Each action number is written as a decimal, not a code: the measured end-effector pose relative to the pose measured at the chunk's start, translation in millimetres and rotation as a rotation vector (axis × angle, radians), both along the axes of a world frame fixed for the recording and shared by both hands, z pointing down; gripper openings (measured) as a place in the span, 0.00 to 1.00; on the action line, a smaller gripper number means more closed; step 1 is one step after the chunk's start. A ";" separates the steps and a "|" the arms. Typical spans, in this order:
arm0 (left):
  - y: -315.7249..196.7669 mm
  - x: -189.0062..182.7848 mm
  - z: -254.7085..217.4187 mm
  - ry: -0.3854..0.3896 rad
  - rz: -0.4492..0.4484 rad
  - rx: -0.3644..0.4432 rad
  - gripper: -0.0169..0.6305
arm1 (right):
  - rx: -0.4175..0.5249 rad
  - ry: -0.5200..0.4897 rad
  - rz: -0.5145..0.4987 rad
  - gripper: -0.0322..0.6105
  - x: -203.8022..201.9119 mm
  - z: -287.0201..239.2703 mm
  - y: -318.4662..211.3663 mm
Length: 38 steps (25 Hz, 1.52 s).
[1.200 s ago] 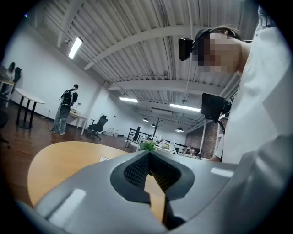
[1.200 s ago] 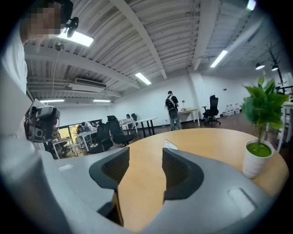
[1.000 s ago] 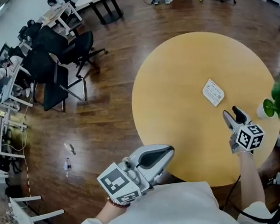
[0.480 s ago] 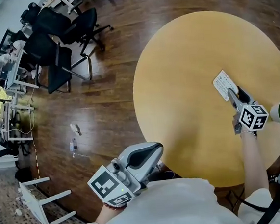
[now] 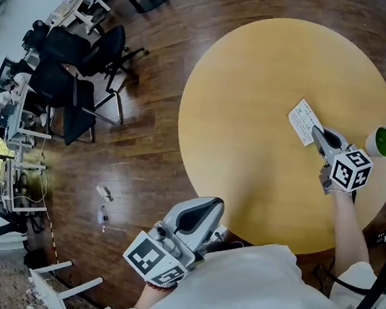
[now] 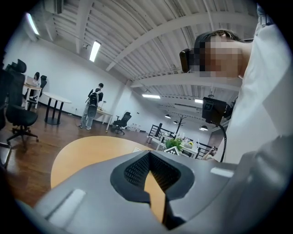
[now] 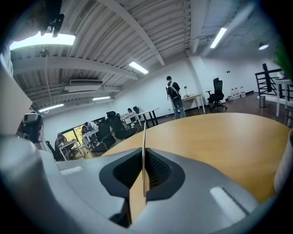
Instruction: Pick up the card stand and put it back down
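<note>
The right gripper [image 5: 317, 135] is over the right side of the round yellow table [image 5: 242, 98]. Its jaws are shut tight on the card stand [image 5: 303, 121], w/ the tips at the card's near edge. In the right gripper view the card is a thin pale line standing straight up between the 2 grey jaws, & both pads press on it. In the head view the card is white w/ small print & sits a bit slantwise. Can't tell if its foot is on the table or just off it.

The left gripper [image 5: 212, 210] is well apart from the card. It is close to the person's body, by the near edge of the table & partly over the dark wood floor [image 5: 145, 155]. In the left gripper view its jaws are together & nothing is between them. Only a bit of yellow table shows thru the gap behind the tips.

A green plant [image 5: 385, 140] in a white pot stands at the right edge of the table, near the right gripper but not touching it. Black chairs [image 5: 72, 94] stand on the floor at the far left, well apart from the table.
</note>
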<state>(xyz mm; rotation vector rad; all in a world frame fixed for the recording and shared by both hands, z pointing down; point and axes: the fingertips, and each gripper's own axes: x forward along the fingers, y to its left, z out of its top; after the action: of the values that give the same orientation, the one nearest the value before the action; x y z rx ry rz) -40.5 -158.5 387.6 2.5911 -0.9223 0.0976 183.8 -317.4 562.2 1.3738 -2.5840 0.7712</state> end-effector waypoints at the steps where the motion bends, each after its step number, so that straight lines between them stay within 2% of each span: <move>1: 6.8 1.9 -1.1 0.009 0.016 0.006 0.03 | 0.018 -0.004 0.000 0.08 0.6 -11.7 13.9; 7: 60.7 21.0 -35.9 0.104 0.183 0.073 0.03 | 0.124 -0.040 0.074 0.08 9.4 -107.1 122.5; 10: 105.9 14.1 -57.0 0.132 0.254 0.096 0.03 | 0.143 -0.035 0.072 0.08 -16.8 -146.0 201.1; 13: 146.7 6.5 -62.1 0.158 0.308 0.124 0.03 | 0.168 0.045 0.067 0.08 -40.1 -176.1 277.5; 16: 186.7 -18.2 -69.6 0.222 0.351 0.157 0.03 | 0.200 0.093 0.069 0.08 -79.7 -200.3 343.8; 19: 226.4 -41.4 -61.4 0.261 0.386 0.158 0.03 | 0.229 0.090 0.091 0.08 -119.8 -213.3 400.4; 23: 264.8 -52.5 -56.2 0.311 0.438 0.098 0.03 | 0.240 -0.019 0.156 0.08 -158.2 -224.6 447.4; 27: 306.2 -77.8 -65.7 0.309 0.470 0.113 0.03 | 0.270 -0.039 0.120 0.08 -199.2 -234.9 489.2; 32: 328.8 -97.2 -76.3 0.305 0.446 0.146 0.03 | 0.317 -0.069 0.147 0.08 -196.3 -247.5 523.9; 38: 351.3 -94.8 -83.9 0.266 0.441 0.172 0.03 | 0.320 -0.089 0.160 0.08 -188.4 -253.0 555.6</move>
<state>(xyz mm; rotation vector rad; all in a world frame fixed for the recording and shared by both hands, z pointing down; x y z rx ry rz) -135.4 192.8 303.7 2.8324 -0.2685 -0.2118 -4.6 238.2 309.2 1.6852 -2.7867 0.4585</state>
